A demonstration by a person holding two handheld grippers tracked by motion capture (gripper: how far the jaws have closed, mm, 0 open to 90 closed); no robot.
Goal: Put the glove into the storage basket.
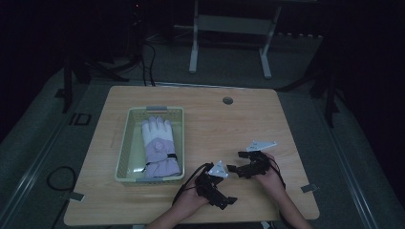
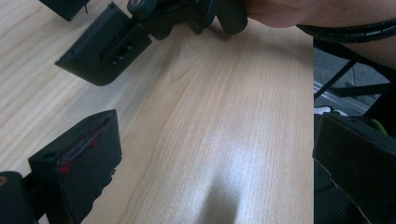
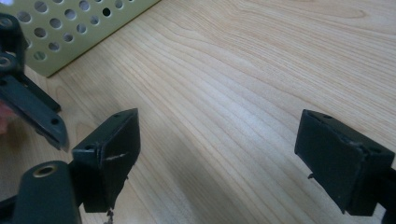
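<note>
Nearest you, at the front edge of the pale wooden worktop [image 1: 229, 129], your left hand-held gripper [image 1: 228, 200] rests low with its jaws spread wide and nothing between them; in the left gripper view they frame only bare wood grain. Just beyond it and a little to the right, your right hand-held gripper [image 1: 233, 168] also stands wide open and empty, its jaws aimed leftward across the worktop, close to the left one but apart from it.

Farther off to the left sits the pale green perforated plastic basket [image 1: 125, 143], and inside it lies the white and lilac padded glove [image 1: 160, 145], flat, cuff towards you and fingers pointing away. Its long axis runs front to back, along the basket's length. The glove lies left and slightly ahead of both grippers. Your left one is on the nearer side, though its jaws currently face right, away from the basket, so I judge it would need turning first.
</note>
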